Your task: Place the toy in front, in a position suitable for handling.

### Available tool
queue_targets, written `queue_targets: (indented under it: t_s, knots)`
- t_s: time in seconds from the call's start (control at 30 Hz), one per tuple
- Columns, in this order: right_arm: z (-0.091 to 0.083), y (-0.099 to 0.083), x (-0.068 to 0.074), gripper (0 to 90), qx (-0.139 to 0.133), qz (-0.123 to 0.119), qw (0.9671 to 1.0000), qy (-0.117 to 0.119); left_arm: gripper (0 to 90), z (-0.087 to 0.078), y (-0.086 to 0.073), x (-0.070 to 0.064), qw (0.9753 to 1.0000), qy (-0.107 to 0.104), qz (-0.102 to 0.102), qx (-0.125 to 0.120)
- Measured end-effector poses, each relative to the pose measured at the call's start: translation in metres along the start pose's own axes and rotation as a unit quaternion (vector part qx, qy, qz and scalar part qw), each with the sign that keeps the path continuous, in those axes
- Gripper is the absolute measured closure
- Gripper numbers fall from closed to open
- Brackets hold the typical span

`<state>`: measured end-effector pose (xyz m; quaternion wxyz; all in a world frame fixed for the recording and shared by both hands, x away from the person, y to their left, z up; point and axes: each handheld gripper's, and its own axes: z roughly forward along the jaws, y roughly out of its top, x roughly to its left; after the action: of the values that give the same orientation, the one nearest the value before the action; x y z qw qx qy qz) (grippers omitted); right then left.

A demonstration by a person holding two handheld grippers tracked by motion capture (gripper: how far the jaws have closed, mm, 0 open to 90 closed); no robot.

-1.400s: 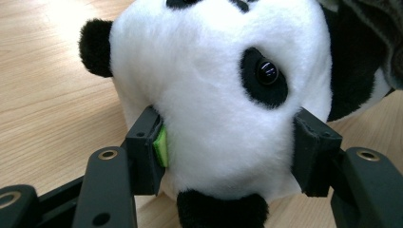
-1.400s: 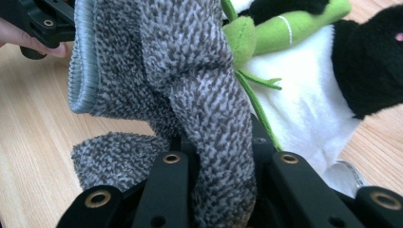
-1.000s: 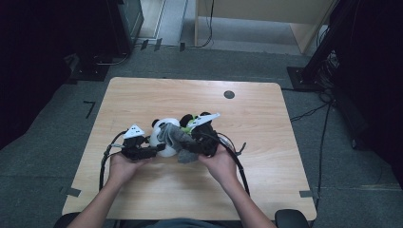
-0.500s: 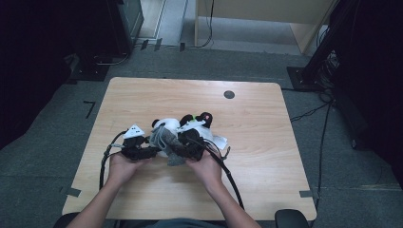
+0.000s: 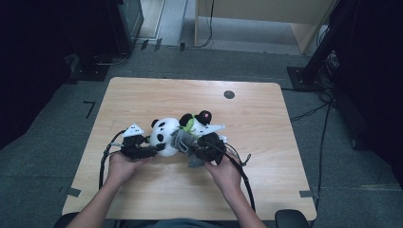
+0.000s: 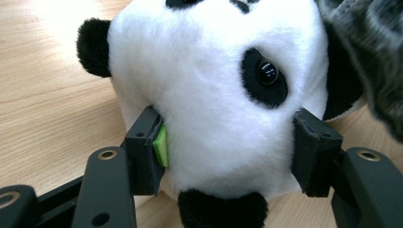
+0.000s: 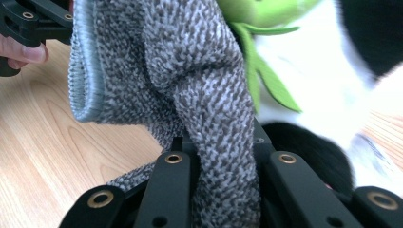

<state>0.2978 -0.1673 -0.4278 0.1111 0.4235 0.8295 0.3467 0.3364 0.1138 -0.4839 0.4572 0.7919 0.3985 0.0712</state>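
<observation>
Near the front middle of the tabletop (image 5: 142,95), a toy panda (image 5: 164,135) lies on its side between your two grippers, its head toward your left hand and its black feet toward the far right. Your left gripper (image 5: 151,151) has the panda's white head between its jaws: in the left gripper view the jaws stand fairly wide apart, one pad pressed into each side of the head (image 6: 214,95), a green pad face showing at the left one. The head appears upside down in that view, with one black ear at upper left and one dark eye patch at right. Your right gripper (image 5: 192,142) has its jaws closed tightly on a fold of a grey knitted sock (image 7: 190,85), which rises from between the jaws in the right gripper view, with its ribbed cuff turned toward the left. The sock lies against the panda's body, just beside the green leaf (image 7: 266,71) on the toy's chest. Your left hand (image 5: 124,164) and your right hand (image 5: 227,173) rest near the tabletop's front edge, each behind its gripper.
</observation>
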Motion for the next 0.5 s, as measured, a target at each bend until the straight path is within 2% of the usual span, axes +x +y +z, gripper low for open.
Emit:
queue_targets:
  t_s: [0.13, 0.2, 0.5]
  knots:
    - [-0.006, -0.004, -0.003, 78.2, -0.002, 0.004, 1.0, -0.002, 38.6, 0.0, 0.0, 0.0, 1.0, -0.001, 0.005, 0.0]
    - [-0.006, -0.005, -0.005, 78.2, -0.004, -0.002, 1.0, -0.002, 38.6, 0.0, 0.0, -0.001, 1.0, -0.001, 0.006, 0.0]
    - [-0.02, -0.004, -0.017, 78.4, -0.009, 0.011, 0.9999, -0.001, 38.6, 0.001, 0.0, 0.0, 1.0, -0.004, -0.001, -0.001]
